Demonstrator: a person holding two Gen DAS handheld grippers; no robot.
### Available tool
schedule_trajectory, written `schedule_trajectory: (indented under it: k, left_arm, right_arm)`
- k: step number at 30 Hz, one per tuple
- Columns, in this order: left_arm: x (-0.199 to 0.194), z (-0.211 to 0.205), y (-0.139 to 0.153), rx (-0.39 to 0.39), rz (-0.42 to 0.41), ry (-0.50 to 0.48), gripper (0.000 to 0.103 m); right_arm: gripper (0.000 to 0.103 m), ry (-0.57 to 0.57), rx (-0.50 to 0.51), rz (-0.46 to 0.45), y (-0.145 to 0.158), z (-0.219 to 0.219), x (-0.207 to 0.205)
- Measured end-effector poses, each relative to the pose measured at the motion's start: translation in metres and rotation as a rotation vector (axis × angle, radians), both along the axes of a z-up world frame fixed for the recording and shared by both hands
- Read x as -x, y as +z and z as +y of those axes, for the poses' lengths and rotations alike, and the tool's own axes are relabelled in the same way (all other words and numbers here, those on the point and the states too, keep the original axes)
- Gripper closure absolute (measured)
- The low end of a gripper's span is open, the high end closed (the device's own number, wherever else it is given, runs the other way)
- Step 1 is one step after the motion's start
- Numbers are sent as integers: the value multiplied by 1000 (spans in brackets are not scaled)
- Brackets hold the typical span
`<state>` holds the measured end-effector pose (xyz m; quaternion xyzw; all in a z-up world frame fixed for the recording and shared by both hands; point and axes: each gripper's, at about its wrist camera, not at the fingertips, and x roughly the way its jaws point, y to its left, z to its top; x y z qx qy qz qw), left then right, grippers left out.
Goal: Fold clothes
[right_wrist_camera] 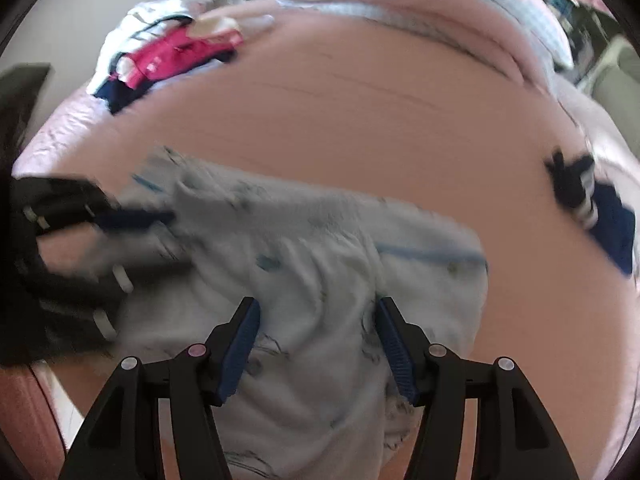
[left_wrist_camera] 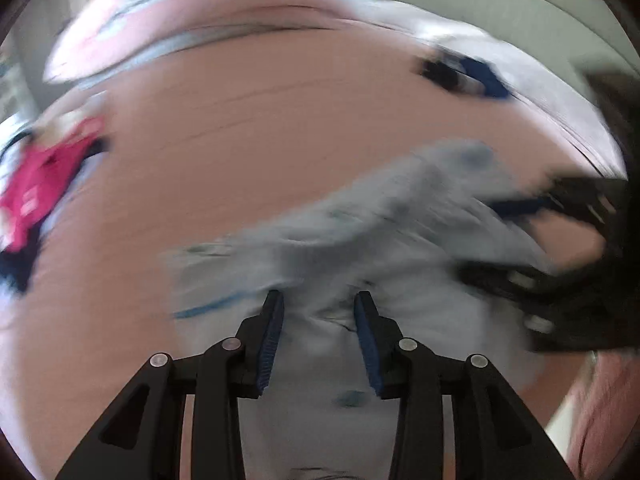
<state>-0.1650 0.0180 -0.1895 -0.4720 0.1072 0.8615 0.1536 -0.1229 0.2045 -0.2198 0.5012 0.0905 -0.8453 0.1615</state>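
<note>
With both the left gripper (left_wrist_camera: 319, 320) and right gripper (right_wrist_camera: 317, 330) spread, empty, over the crumpled pale-blue printed cotton garment (right_wrist_camera: 320, 248) at lower centre, flattening before pinching seemed advisable.

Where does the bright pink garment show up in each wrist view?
Left wrist view: pink garment at the far left edge, on the bed.
Right wrist view: pink garment upper left, in a heap of clothes.
Shared landmark: the pale blue garment under both cameras.
</note>
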Motion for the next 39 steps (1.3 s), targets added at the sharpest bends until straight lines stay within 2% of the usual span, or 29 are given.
schedule_trajectory:
  k: [2, 4, 6, 9, 10, 12, 13, 15, 16, 18, 20, 22, 25, 27, 29, 31, 32, 33, 36, 38, 39]
  left_arm:
    - [5, -15, 7, 57, 52, 134, 69]
    - [6, -29, 13, -4, 56, 181, 69]
    - [2, -27, 19, -158, 9, 114, 69]
    - [-10, 9, 20, -240, -55, -63, 69]
    - [-14, 23, 15, -230, -89, -108, 69]
    - [-11, 47, 0, -113, -122, -134, 69]
    - [-6, 55, -3, -72, -113, -135, 69]
    - [8, 61, -2, -53, -86, -113, 69]
    - [16, 60, 0, -60, -85, -81, 69]
    - [36, 50, 4, -130, -93, 27, 69]
    - [39, 42, 9, -168, -90, 98, 69]
    - [31, 36, 20, -170, -37, 133, 69]
    - [4, 37, 33, -134, 29, 61, 69]
    - [-10, 43, 25, -114, 3, -3, 69]
    - [-25, 48, 15, -89, -33, -69, 69]
    - [-23, 50, -1, 4, -53, -99, 66]
    - [-22, 50, -7, 53, -50, -100, 66]
    - [-21, 45, -6, 61, -35, -72, 66]
    - [-14, 18, 4, 73, -16, 120, 66]
    - [-14, 6, 10, 5, -6, 162, 68]
    - [-18, 9, 13, -48, -9, 125, 68]
  right_arm:
    - [44, -41, 19, 20, 6, 13, -2]
    - [43, -90, 41, 51, 17, 26, -3]
    - [43, -126, 81, 44, 18, 37, -1]
    - [43, -120, 103, -6, 12, 39, 7]
    - [43, -85, 104, -23, 9, 34, 6]
    - [43, -19, 101, -51, 3, 22, 4]
    - [43, 2, 83, -53, -2, 16, 5]
    - [43, 15, 42, -46, -10, 7, 6]
    - [43, 7, 42, -40, -12, 7, 8]
    - [43, -29, 78, -39, -7, 11, 13]
    - [43, -57, 110, -26, 5, 23, 10]
    - [43, -69, 92, -13, 12, 33, 5]
    - [43, -48, 77, -37, 12, 44, -1]
    - [43, -7, 85, -66, 8, 43, -6]
    - [43, 46, 28, -54, 3, 30, -13]
    - [43, 88, -34, -43, -2, 17, -20]
    - [43, 76, -70, -43, -6, 16, -20]
    - [43, 57, -67, -50, -6, 21, -20]
    - [43, -59, -44, -50, 2, 51, -19]
    - [43, -119, -30, -25, 10, 64, -19]
    - [43, -141, -20, -11, 14, 69, -19]
